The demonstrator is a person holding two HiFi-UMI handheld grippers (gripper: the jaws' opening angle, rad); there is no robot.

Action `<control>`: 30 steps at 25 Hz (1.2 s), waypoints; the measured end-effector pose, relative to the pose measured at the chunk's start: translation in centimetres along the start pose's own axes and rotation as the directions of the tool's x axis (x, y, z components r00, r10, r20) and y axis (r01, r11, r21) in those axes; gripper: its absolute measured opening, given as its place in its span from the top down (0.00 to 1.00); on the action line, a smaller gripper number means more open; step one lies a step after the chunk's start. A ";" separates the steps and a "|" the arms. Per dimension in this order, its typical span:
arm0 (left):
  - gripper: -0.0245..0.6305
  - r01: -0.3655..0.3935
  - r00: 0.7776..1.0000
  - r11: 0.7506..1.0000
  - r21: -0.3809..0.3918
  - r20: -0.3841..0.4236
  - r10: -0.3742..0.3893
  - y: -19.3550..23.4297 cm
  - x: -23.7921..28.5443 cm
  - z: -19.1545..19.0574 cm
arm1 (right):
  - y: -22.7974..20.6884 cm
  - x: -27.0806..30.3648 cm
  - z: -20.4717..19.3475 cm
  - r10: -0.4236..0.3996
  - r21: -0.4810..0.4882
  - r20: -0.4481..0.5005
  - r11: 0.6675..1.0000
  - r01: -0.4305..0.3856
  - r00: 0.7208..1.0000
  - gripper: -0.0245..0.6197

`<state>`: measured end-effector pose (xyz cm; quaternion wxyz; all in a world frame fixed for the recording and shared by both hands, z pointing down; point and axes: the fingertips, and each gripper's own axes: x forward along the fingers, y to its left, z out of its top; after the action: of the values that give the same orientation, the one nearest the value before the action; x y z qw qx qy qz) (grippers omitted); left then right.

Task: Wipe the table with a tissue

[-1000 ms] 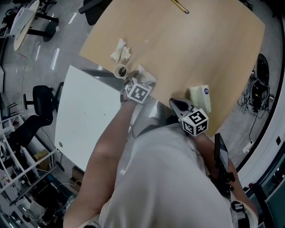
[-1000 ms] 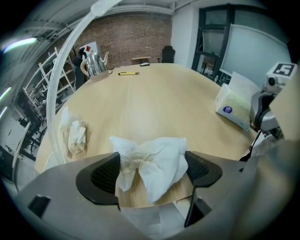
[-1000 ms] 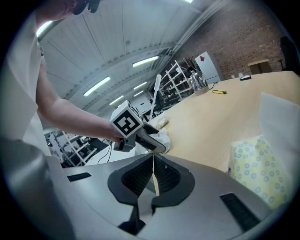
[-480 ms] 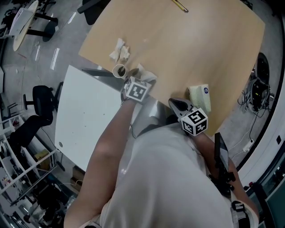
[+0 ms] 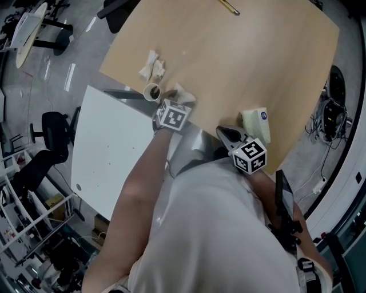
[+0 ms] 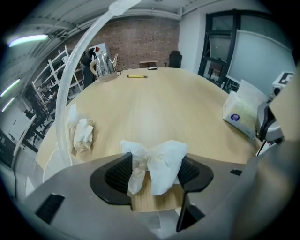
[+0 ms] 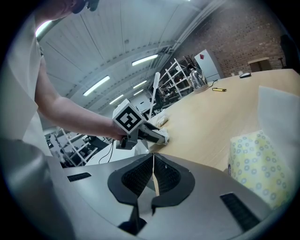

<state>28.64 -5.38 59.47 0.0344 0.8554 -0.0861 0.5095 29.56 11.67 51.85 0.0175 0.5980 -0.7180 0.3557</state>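
A white tissue [image 6: 164, 157] lies at the near edge of the round wooden table [image 5: 240, 63]; in the head view the tissue [image 5: 183, 92] peeks out past the marker cube. My left gripper [image 6: 155, 165] points steeply down. Its jaws have just been closing, and the pads now pinch the bunched tissue between them. In the head view the left gripper [image 5: 173, 98] is at the table's left rim. My right gripper [image 7: 153, 172] is shut with nothing in it and hovers near the table's front edge [image 5: 229, 135].
A tissue pack [image 5: 255, 124] with one sheet sticking up stands just beyond the right gripper. A used crumpled tissue [image 5: 153, 66] and a small paper cup [image 5: 152, 91] sit left of the left gripper. A pen [image 5: 230, 7] lies far back. A white table [image 5: 114, 149] adjoins on the left.
The left gripper has shifted slightly toward the table's left rim, and the tissue under it has been gathered into a tighter bunch. The right gripper has kept still.
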 end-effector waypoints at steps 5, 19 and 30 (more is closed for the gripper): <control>0.60 -0.002 1.000 1.000 -0.017 0.008 0.002 0.0 -0.5 -0.1 | 0.1 0.2 0.1 0.005 -0.003 0.000 1.000 -0.005 1.000 0.94; 0.69 0.057 0.986 0.989 -0.135 0.164 -0.034 -2.0 -5.2 0.3 | 0.4 0.5 0.4 0.042 -0.032 -0.018 0.999 -0.042 0.999 0.94; 0.69 0.059 0.947 0.937 -0.344 0.317 0.058 -4.8 -13.8 -4.2 | 3.5 3.2 2.0 0.177 -0.168 -0.107 0.967 -0.193 0.978 0.94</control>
<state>19.46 1.54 49.56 0.1713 0.9074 -0.1794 0.3394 26.46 8.00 50.08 0.0701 0.5076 -0.7981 0.3171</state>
